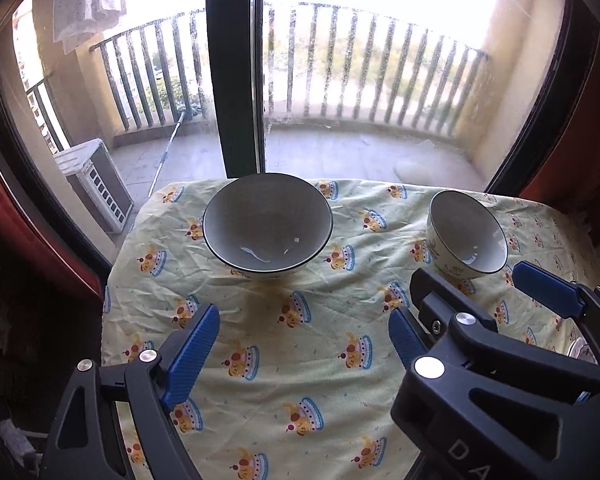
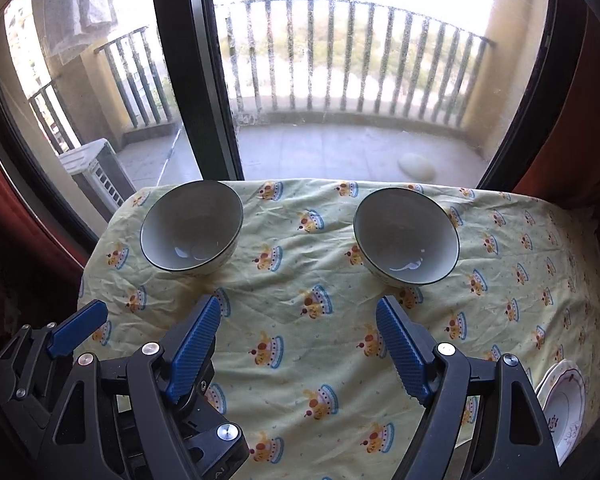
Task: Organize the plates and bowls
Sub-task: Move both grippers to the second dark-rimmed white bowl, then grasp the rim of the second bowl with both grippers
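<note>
White ceramic dark-rimmed bowls (image 2: 192,227) (image 2: 406,236) sit upright, well apart on yellow printed cloth (image 2: 300,312); left gripper (image 1: 304,344) and right gripper (image 2: 298,348) jaws wide apart, empty.

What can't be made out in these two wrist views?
- White floral-rimmed plate: cut off by the right wrist view's lower right edge and the right claw's arm; only a sliver shows in the left wrist view.
- Smaller white patterned bowl: its base is hidden behind the right claw.
- Balcony: blurred by dirty glass.
</note>
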